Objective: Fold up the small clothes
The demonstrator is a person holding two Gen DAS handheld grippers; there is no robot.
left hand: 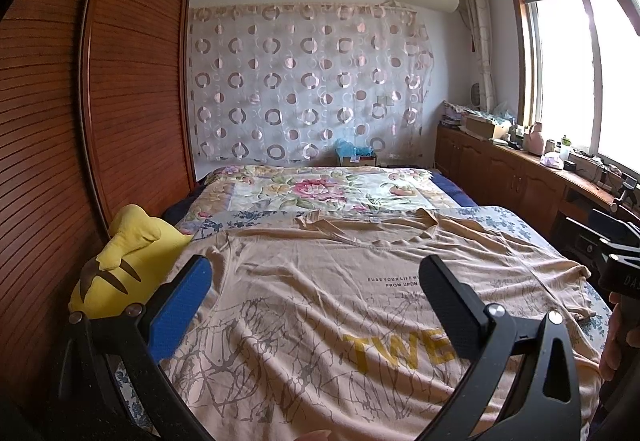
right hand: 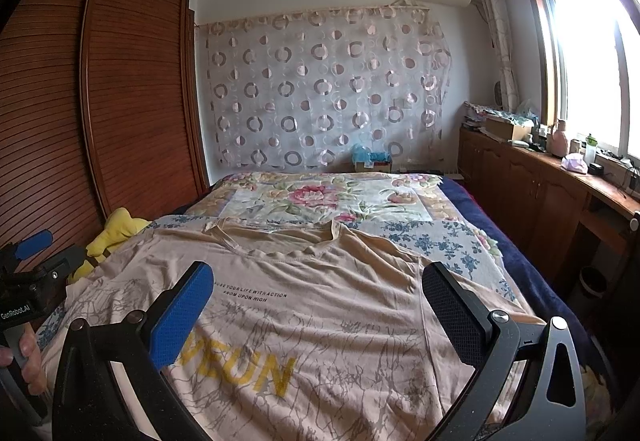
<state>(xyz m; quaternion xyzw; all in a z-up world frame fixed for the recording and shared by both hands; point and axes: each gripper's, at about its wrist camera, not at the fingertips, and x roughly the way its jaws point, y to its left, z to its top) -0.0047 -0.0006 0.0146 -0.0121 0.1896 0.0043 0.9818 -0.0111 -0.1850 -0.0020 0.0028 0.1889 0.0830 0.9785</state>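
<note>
A beige T-shirt (left hand: 320, 305) with grey line print and yellow letters lies spread flat, front up, on the bed, its collar at the far end. It also shows in the right wrist view (right hand: 320, 313). My left gripper (left hand: 316, 277) is open and empty, held above the shirt's left half. My right gripper (right hand: 318, 283) is open and empty, above the shirt's chest. The right gripper's body shows at the right edge of the left wrist view (left hand: 616, 265); the left gripper's body shows at the left edge of the right wrist view (right hand: 28, 281).
A yellow plush toy (left hand: 128, 261) lies at the bed's left edge beside the brown louvred wardrobe (left hand: 100, 101). A floral quilt (left hand: 320, 189) covers the far bed. A wooden cabinet (left hand: 500, 169) with clutter runs under the window at the right.
</note>
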